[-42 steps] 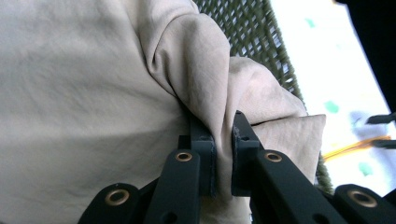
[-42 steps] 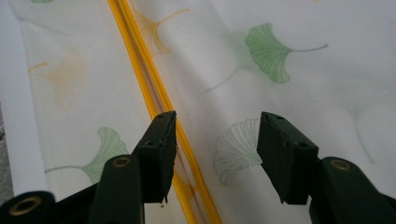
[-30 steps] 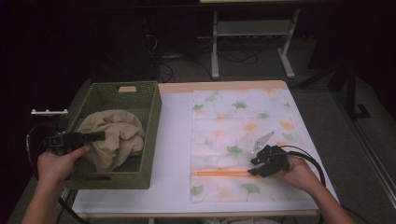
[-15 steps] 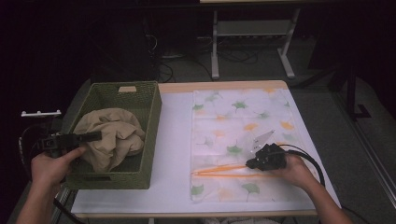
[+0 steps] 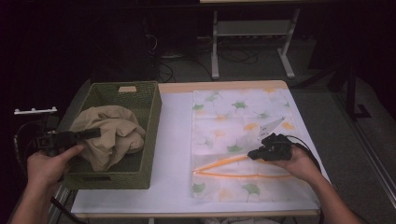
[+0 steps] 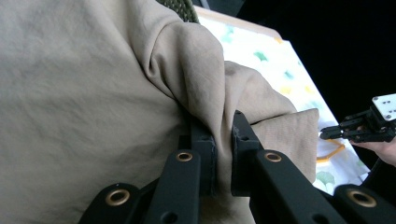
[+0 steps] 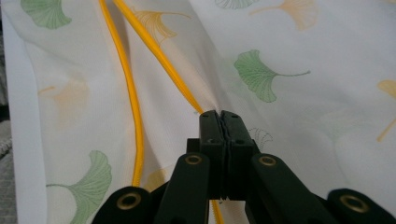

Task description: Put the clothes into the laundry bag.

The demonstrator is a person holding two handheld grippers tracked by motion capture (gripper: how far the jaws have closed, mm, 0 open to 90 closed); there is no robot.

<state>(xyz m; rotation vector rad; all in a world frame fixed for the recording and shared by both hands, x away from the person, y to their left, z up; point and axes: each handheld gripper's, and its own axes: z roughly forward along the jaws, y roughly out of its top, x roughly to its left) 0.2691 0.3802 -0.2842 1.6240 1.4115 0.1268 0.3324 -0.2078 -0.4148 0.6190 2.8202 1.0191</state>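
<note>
White table (image 5: pixel 175 140), metal rack (image 5: pixel 252 32) beyond

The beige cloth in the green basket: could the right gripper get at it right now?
Probably not: the right gripper is shut on the leaf-print bag's orange edge, across the table from the beige cloth, which the left gripper pinches.

right tool (image 5: pixel 252 154) jaws just closed onto the orange edge (image 5: pixel 224 162) of the leaf-print bag (image 5: pixel 233 116), edge lifted a little, bag mouth wider near the table's front edge
</note>
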